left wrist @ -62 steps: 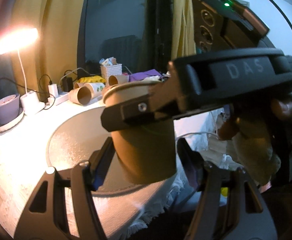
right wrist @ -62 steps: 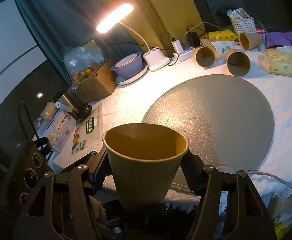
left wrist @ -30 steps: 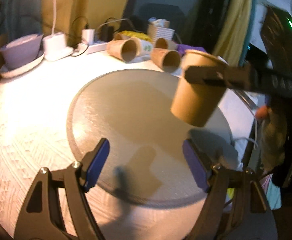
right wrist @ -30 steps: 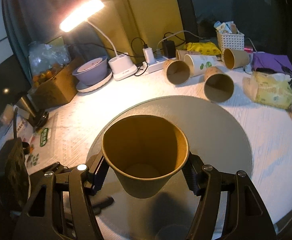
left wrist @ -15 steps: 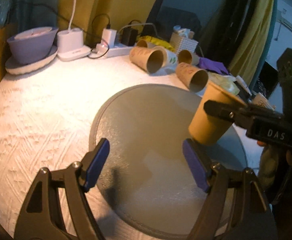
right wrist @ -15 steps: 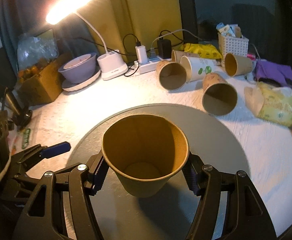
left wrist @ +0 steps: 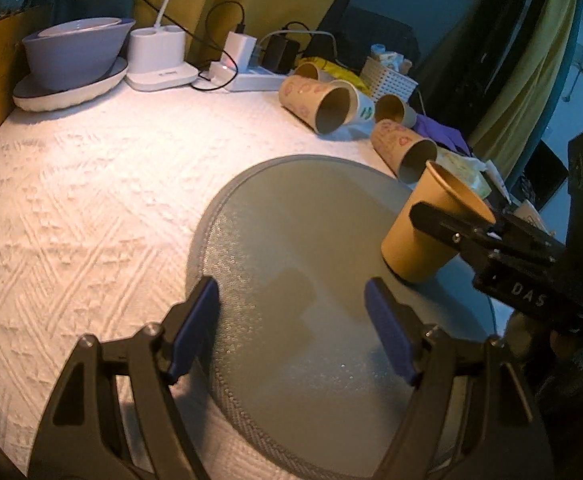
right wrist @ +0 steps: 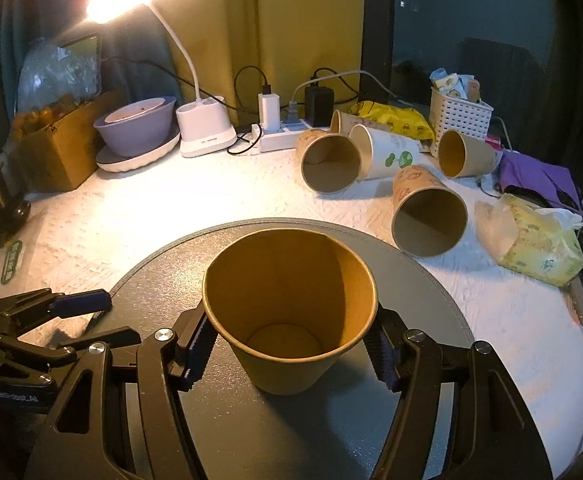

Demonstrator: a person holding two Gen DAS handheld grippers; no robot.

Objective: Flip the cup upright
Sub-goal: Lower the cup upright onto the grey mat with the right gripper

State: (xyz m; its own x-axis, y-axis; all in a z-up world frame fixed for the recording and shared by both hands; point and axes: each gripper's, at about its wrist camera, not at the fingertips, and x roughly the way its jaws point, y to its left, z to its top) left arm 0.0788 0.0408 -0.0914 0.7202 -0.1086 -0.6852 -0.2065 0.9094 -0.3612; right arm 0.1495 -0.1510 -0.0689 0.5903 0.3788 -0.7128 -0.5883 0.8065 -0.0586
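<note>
— What is the right gripper doing?

— Its two fingers press on either side of the brown paper cup, just below the rim. The cup stands mouth up, its base on the round grey mat, leaning a little.

— And the left gripper?

— Spread wide with nothing between its blue pads. It hangs over the near part of the mat, apart from the cup, which stands toward the mat's right edge.

— What lies further out?

— Behind the mat, on the white textured cloth, several paper cups lie on their sides. A tissue pack sits at the right, with a white basket, a power strip, a lit desk lamp and a purple bowl along the back.
</note>
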